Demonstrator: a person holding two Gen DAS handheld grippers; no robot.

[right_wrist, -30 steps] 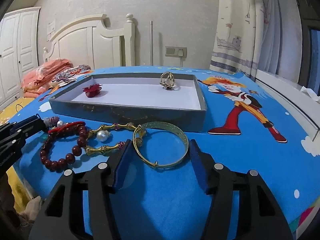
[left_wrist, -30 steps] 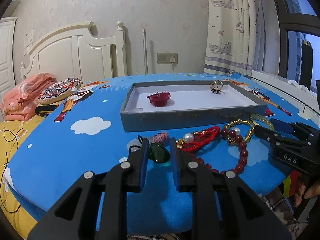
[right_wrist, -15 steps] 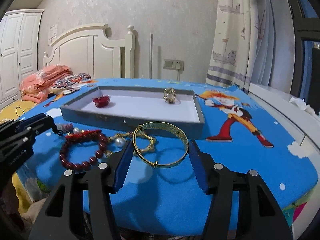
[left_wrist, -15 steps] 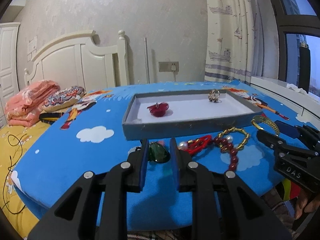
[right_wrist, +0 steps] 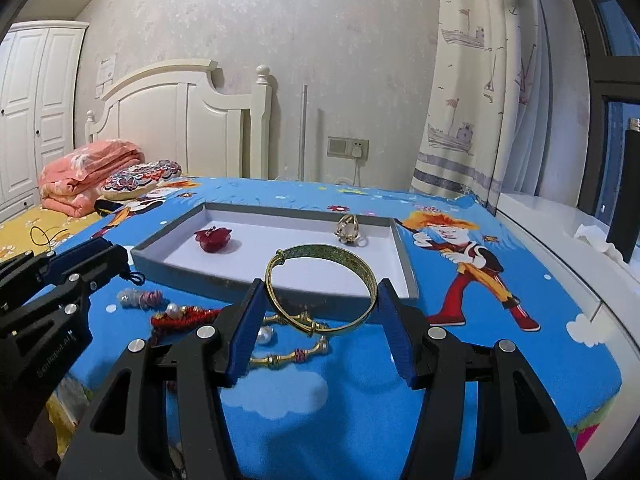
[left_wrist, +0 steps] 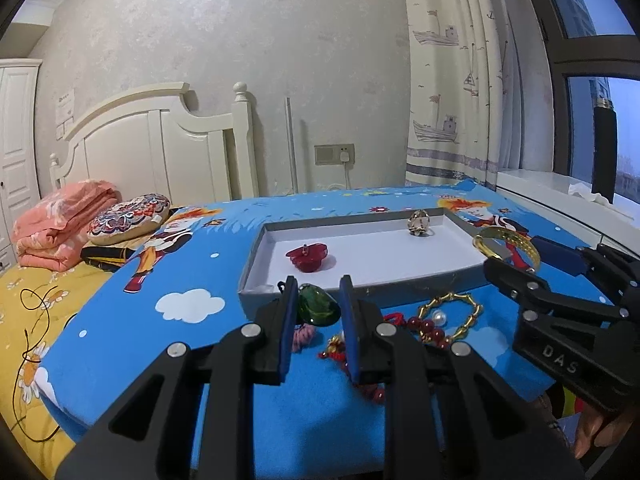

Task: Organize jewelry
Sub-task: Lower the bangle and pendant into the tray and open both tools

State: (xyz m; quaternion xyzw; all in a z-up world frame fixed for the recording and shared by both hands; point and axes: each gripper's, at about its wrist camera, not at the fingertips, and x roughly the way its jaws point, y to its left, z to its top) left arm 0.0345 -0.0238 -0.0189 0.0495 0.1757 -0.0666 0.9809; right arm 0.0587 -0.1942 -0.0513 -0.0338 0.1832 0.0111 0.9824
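Far left, off the work surface: folded pink blanket (left_wrist: 64, 224) w/ a patterned cushion (left_wrist: 130, 218) beside it, both on yellow bedding in front of the white headboard (left_wrist: 160, 148).

Left gripper (left_wrist: 316, 308) was clamped on a green pendant (left_wrist: 318, 309), blue pads pressing it from both sides, held above the blue cartoon cloth (left_wrist: 160, 320) just short of the tray's near wall. Under and just right of it on the cloth: pink tassel bead (left_wrist: 302, 336), red cord bracelet (right_wrist: 188, 316) w/ pearl, dark red bead bracelet (left_wrist: 428, 328), gold chain bracelet (left_wrist: 452, 312) w/ pearl, all bunched together, touching or overlapping.

Grey tray (left_wrist: 360, 294) sat mid-cloth, white inside. In it: red flower piece (left_wrist: 307, 257) toward the left end, gold ring (right_wrist: 350, 231) near the far wall toward the right, well apart from each other.

Right gripper (right_wrist: 322, 308) was gripping a gold bangle (right_wrist: 322, 290) across its width, pads on opposite sides of the hoop. Bangle tilted, lifted clear of the cloth, over the tray's near right corner. From the left wrist view it showed by the tray's right wall.

Far right: white window sill (right_wrist: 560, 224), ship-print curtain (right_wrist: 472, 80).
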